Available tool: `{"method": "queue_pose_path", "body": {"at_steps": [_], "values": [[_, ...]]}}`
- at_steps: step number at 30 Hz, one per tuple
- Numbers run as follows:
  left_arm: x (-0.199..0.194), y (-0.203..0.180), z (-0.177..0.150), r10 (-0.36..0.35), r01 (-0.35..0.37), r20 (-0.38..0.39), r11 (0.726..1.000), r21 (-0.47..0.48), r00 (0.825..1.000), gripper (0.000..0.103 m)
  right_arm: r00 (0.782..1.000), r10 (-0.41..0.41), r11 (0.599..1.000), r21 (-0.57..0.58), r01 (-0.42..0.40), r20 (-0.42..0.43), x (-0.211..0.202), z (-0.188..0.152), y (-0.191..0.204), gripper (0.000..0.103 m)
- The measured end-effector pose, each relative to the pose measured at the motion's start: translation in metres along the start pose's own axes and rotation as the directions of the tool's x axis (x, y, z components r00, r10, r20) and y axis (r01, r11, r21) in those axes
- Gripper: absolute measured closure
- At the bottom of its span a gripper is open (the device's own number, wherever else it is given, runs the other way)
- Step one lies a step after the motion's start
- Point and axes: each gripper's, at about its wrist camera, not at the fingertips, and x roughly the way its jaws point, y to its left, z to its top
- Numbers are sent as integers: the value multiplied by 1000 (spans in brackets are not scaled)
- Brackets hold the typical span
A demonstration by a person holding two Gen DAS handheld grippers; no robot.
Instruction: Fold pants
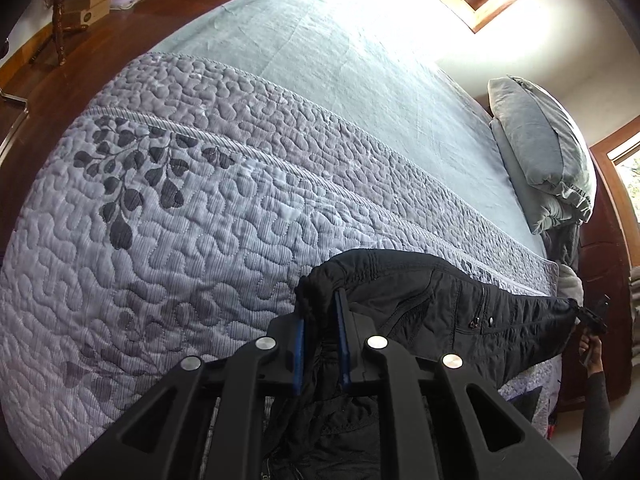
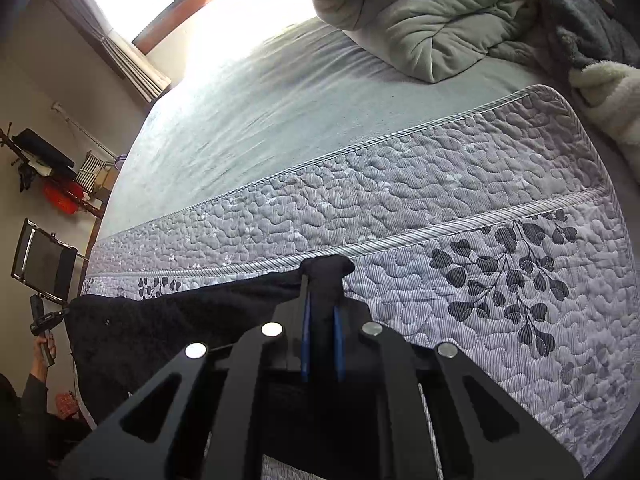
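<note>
Stretching between the two tools, the black pants (image 1: 440, 304) hang above the near edge of a bed, their fabric pulled taut from one grip to the other. At the left, the left gripper (image 1: 320, 312) pinches a bunched corner of the waistband, its blue-lined fingers (image 1: 298, 356) pressed onto the dark cloth, and more of the garment drops away beneath the tool. Moving right in the left wrist view, a seam with a zip and small snaps crosses the stretched panel, which narrows toward the far right gripper (image 1: 592, 316), seen small in the person's right hand (image 1: 590, 350). In the right wrist view, the right gripper (image 2: 322, 300) is likewise clamped on a fold of the pants (image 2: 168, 332), a knob of fabric poking up between its blue pads (image 2: 306, 332); the left hand (image 2: 42, 350) shows at the far left edge. Under everything lies a grey quilted bedspread (image 1: 160, 216) printed with dark leaf sprigs, then a plain grey-blue sheet (image 1: 320, 60). A grey pillow (image 1: 544, 148) sits at the right end, with a rumpled pale comforter (image 2: 432, 24) beside it.
</note>
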Motion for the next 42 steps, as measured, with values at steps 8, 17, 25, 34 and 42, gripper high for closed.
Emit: {"method": "queue_pose_path", "body": {"at_steps": [8, 17, 25, 34, 42], "values": [[-37, -17, -7, -41, 39, 57, 999, 30, 998, 90, 999, -16, 1000, -7, 16, 43, -42, -21, 13, 96], [-76, -26, -27, -61, 56, 103, 997, 49, 993, 90, 997, -24, 999, -22, 25, 73, -82, -52, 26, 96], [-102, -33, -53, -93, 83, 131, 994, 75, 987, 90, 995, -33, 999, -34, 37, 99, -113, -87, 27, 96], [-126, -34, -83, -104, 93, 150, 993, 78, 983, 90, 994, -49, 998, -42, 53, 97, -125, -128, 19, 96], [-138, -29, -108, -108, 99, 163, 993, 61, 981, 90, 993, -60, 996, -59, 67, 105, -133, -158, 15, 96]]}}
